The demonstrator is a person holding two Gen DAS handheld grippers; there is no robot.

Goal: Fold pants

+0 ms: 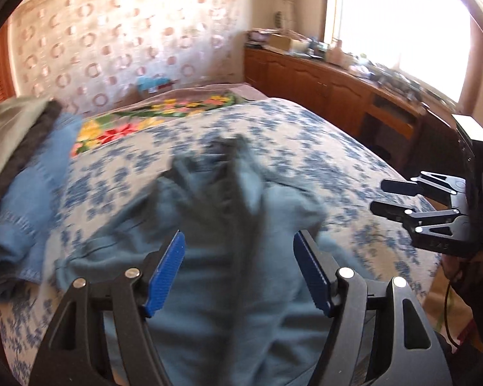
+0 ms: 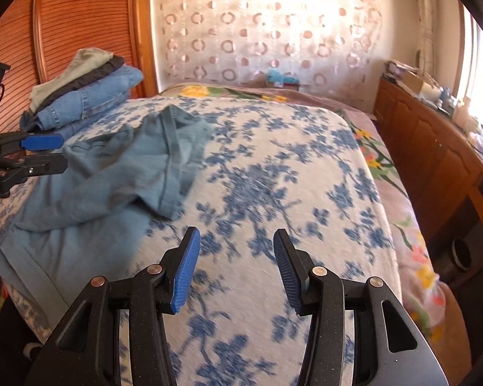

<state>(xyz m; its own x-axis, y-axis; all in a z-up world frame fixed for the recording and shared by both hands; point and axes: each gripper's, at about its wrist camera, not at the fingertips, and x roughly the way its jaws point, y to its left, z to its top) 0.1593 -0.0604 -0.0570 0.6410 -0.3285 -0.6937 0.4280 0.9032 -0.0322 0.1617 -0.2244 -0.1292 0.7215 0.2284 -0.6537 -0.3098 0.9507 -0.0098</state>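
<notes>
While both our grippers hang empty over the bed point(image 2: 273, 167), the light blue pants point(image 2: 119, 177) lie in a loose heap at the left of the right wrist view, one part thrown over the rest in ridges and the near edge trailing toward the lower left of the frame. Our left gripper point(image 1: 238, 273) has its fingers spread, with the cloth below and between them in the left wrist view but no pad pressing on it. Our right gripper point(image 2: 236, 270) also stands with fingers apart, over bare flowered bedspread in the centre of its own view, well apart from the pants.

We judge the main risk to be a blind pinch. If we close on the bunched middle, we may catch several layers at once and the fold comes out crooked. We may also nip the bedspread together with the denim and drag it along. A third hazard is the stack of folded clothes point(image 2: 80, 93) in the upper left: a wide sweep of a trouser leg could topple it. Both views are blurred, so seams and hems are hard to pick out.
</notes>
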